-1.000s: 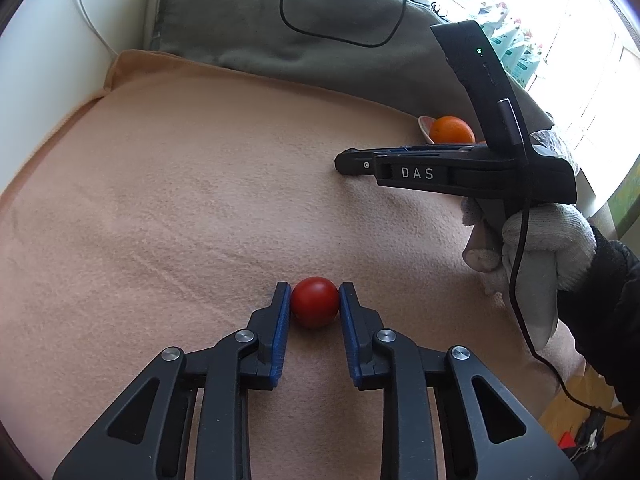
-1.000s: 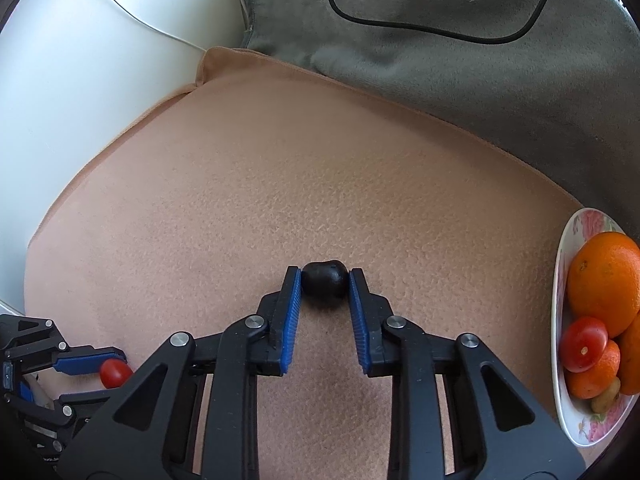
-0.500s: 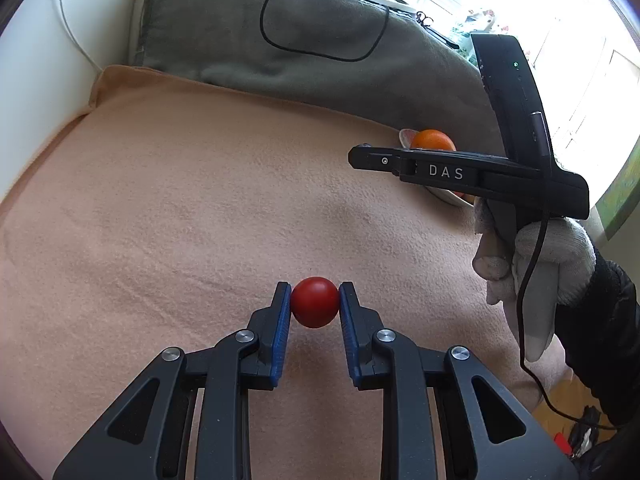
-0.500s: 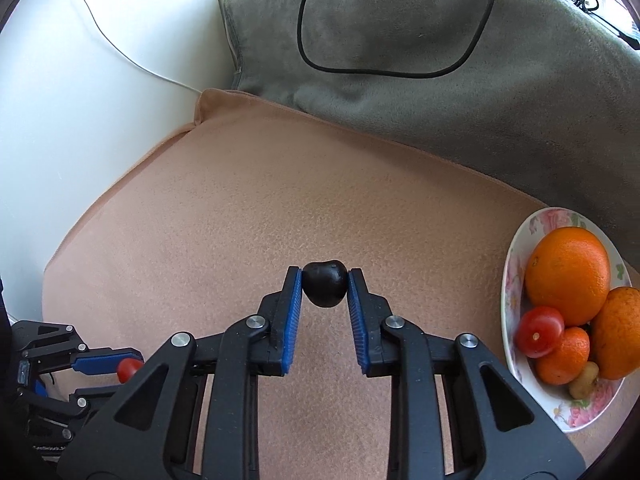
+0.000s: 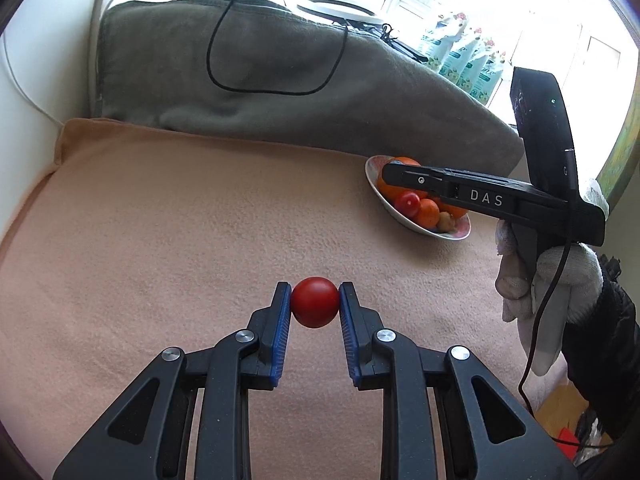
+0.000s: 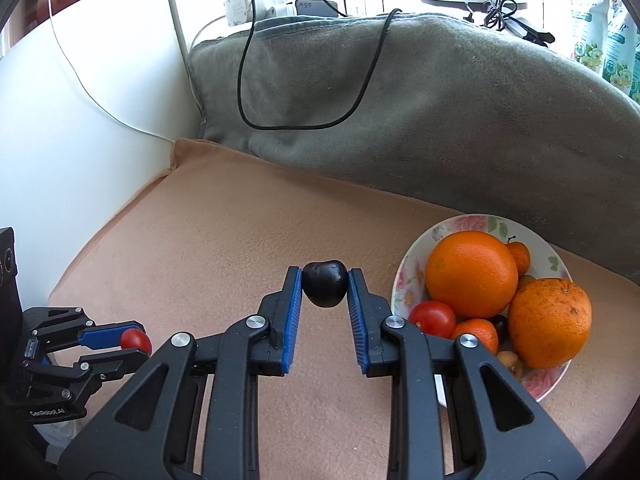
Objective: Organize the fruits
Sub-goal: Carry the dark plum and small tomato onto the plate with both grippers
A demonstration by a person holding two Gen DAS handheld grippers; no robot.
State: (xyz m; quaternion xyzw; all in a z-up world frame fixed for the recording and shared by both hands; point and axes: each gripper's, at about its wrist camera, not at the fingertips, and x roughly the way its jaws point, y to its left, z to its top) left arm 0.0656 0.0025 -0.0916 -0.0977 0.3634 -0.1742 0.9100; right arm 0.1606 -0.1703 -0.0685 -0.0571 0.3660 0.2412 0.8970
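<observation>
- So, the red cherry tomato (image 5: 315, 302) is pinched between the blue pads of the left gripper (image 5: 315, 304), held clear above the peach blanket (image 5: 160, 240), and doesn't look like it's touching the fabric.
- Same deal on the other side: the right gripper (image 6: 324, 285) is clamped on a dark, almost black fruit (image 6: 324, 284), maybe a plum or a big cherry, can't really tell. It hangs just left of the plate.
- That flowered plate (image 6: 400, 280) sits at the blanket's right edge and is already pretty loaded: two big oranges (image 6: 472, 274), a tomato (image 6: 432, 318), a few small mandarins and some little brownish bits.
- My guess is both pieces are headed for the plate next.
- What could go wrong: there isn't much bare plate left, so anything round dropped on top of that pile could roll off onto the blanket or toward the edge.
- Both grips are only at the pad tips on smooth round fruit, so a quick swing might squirt one out. Squeeze harder and the tomato could split.
- Two grippers going for one plate could bump each other, too.
- Behind it all: a grey blanket (image 6: 440, 112) with a black cable (image 6: 304, 124) draped on it.
</observation>
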